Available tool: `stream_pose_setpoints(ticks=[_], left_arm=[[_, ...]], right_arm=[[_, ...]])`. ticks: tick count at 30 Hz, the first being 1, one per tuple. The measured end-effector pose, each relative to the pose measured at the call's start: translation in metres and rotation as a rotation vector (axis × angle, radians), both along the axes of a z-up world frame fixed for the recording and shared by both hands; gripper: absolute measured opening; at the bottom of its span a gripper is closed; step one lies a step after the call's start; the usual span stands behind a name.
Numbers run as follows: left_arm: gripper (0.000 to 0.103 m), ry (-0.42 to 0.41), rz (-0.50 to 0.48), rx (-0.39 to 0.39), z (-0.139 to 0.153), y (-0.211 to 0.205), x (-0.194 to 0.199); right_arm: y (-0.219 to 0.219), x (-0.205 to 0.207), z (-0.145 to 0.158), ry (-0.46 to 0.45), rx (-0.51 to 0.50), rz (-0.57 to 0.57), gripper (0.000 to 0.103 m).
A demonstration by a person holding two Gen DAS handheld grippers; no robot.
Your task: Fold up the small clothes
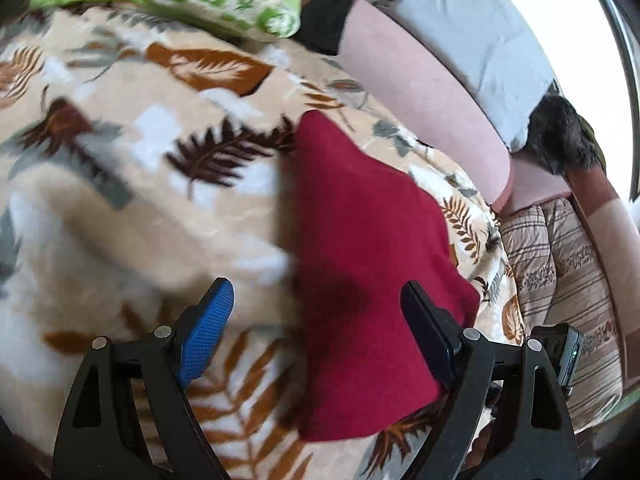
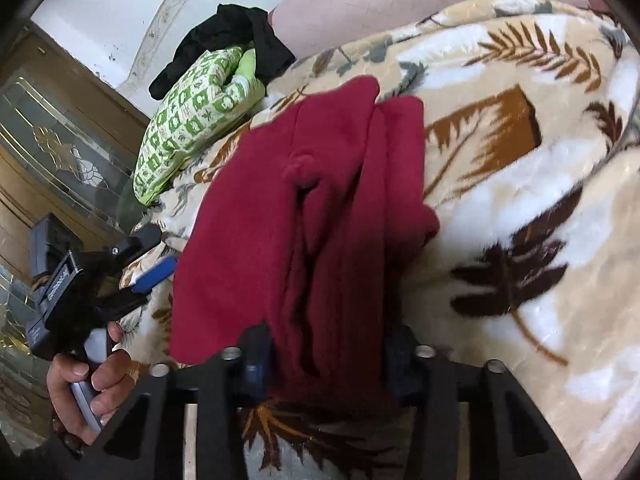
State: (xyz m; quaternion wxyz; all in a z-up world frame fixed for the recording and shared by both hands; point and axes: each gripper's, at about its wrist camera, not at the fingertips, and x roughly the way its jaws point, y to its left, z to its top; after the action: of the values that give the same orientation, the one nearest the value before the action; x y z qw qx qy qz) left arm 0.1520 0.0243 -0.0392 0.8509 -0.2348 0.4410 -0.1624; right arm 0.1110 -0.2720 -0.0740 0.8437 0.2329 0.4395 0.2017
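A dark red garment (image 1: 360, 248) lies on a leaf-patterned blanket (image 1: 132, 200). In the left wrist view my left gripper (image 1: 320, 312) is open just above it, the blue finger pad (image 1: 208, 328) left of the cloth and the dark pad (image 1: 428, 328) over its right part. In the right wrist view the red garment (image 2: 304, 216) is bunched in long folds, and my right gripper (image 2: 324, 364) is shut on its near edge. The left gripper (image 2: 152, 264) shows there at the cloth's left edge, held by a hand.
A green-patterned cloth (image 2: 188, 120) and a black garment (image 2: 240, 40) lie at the blanket's far end. A pink cushion (image 1: 420, 92) and grey pillow (image 1: 460, 32) border the blanket (image 2: 520, 160). A striped quilt (image 1: 560, 280) lies to the right.
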Motion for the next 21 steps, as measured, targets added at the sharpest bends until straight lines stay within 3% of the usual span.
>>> stream_pose_setpoints(ticks=[1, 5, 7, 9, 12, 18, 21], left_arm=[[0.086, -0.002, 0.002, 0.002, 0.001, 0.001, -0.004], [0.086, -0.036, -0.012, 0.018, 0.007, -0.003, -0.021], [0.086, -0.034, -0.030, 0.038, 0.006, -0.008, -0.027], [0.086, -0.024, -0.048, 0.055, 0.003, -0.012, -0.033], [0.086, 0.000, -0.066, 0.071, -0.002, -0.016, -0.039], [0.086, 0.006, -0.066, 0.094, 0.006, -0.013, -0.044], [0.086, 0.018, -0.056, 0.082, 0.005, -0.009, -0.042]], right_arm=[[-0.001, -0.001, 0.001, 0.009, 0.019, 0.000, 0.031], [-0.003, -0.009, -0.010, 0.056, 0.325, -0.009, 0.026], [0.011, -0.010, -0.009, 0.054, 0.310, 0.017, 0.024], [0.010, -0.010, -0.014, 0.063, 0.225, -0.032, 0.022], [-0.003, -0.012, -0.018, 0.068, 0.223, -0.067, 0.022], [-0.010, -0.014, -0.019, 0.055, 0.295, -0.065, 0.039], [-0.020, -0.025, -0.007, 0.020, 0.292, -0.104, 0.039]])
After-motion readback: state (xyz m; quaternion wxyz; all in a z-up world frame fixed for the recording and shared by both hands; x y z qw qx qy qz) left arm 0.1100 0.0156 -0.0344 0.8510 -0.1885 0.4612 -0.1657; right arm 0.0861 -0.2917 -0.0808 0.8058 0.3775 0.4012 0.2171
